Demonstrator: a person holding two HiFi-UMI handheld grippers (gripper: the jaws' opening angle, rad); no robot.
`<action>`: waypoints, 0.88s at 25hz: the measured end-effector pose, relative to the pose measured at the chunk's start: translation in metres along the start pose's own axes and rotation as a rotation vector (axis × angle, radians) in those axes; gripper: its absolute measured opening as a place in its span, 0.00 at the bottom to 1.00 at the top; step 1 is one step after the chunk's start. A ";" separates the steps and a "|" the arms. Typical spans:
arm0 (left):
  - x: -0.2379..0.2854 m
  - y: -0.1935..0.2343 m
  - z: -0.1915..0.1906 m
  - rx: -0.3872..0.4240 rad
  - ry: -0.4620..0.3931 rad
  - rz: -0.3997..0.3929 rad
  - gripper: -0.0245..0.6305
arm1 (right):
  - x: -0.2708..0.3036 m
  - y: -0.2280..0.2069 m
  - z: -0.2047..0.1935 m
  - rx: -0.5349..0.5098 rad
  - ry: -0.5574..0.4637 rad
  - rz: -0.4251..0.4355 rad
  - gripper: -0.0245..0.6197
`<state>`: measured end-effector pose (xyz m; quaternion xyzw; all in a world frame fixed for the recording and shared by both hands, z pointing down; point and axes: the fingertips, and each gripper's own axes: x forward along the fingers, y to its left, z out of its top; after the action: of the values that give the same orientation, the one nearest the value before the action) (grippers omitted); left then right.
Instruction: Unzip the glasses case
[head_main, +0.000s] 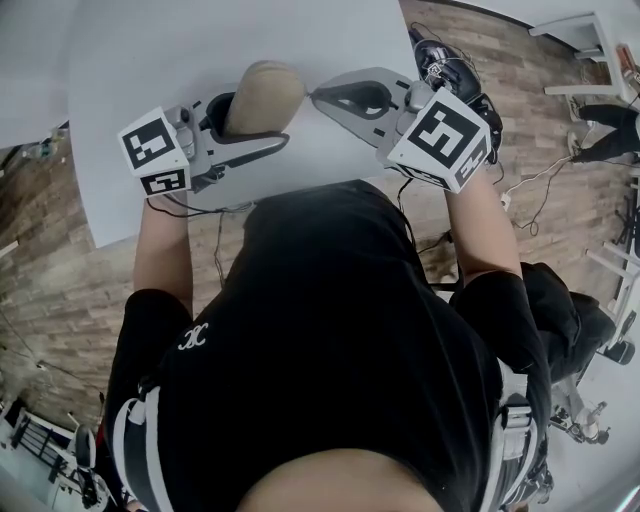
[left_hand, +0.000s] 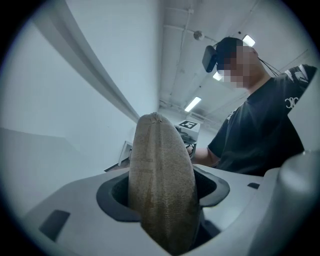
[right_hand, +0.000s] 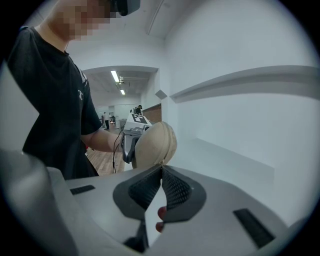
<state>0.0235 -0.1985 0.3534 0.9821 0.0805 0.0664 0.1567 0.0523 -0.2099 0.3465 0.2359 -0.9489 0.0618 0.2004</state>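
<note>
Barely started, looks like: case (left_hand: 160, 185) clamped upright between left gripper (head_main: 262, 120) jaws, seemingly zipped. Right gripper (right_hand: 161, 167) squeezed closed, tips right at case's end (pinching anything? can't tell). Unzipping all left.

White table (head_main: 200, 60), smooth top, wood-plank floor (head_main: 60, 290) beside, w/ cables (head_main: 532, 183) on it

A white table (head_main: 200, 80) fills the upper part of the head view, its near edge just in front of a person in a black T-shirt (head_main: 330, 330) with a small white emblem (head_main: 193, 338) on the left sleeve. Around it runs a wood-plank floor (head_main: 60, 300) — loose cables (head_main: 538, 180) trail across it at the right, near white furniture (head_main: 585, 35). Overhead, in the left gripper view, long ceiling lights (left_hand: 192, 104) glow against a pale ceiling.
</note>
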 end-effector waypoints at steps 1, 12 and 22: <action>0.000 0.001 0.000 -0.009 -0.011 0.002 0.48 | 0.001 -0.001 0.000 0.008 -0.005 -0.002 0.07; -0.005 0.013 0.023 -0.232 -0.275 -0.045 0.48 | 0.010 0.003 0.001 0.002 0.007 0.000 0.07; -0.005 0.034 0.037 -0.387 -0.457 -0.059 0.48 | 0.014 0.002 -0.011 0.021 0.038 0.010 0.07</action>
<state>0.0292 -0.2425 0.3287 0.9206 0.0576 -0.1470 0.3571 0.0440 -0.2119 0.3624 0.2322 -0.9453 0.0771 0.2156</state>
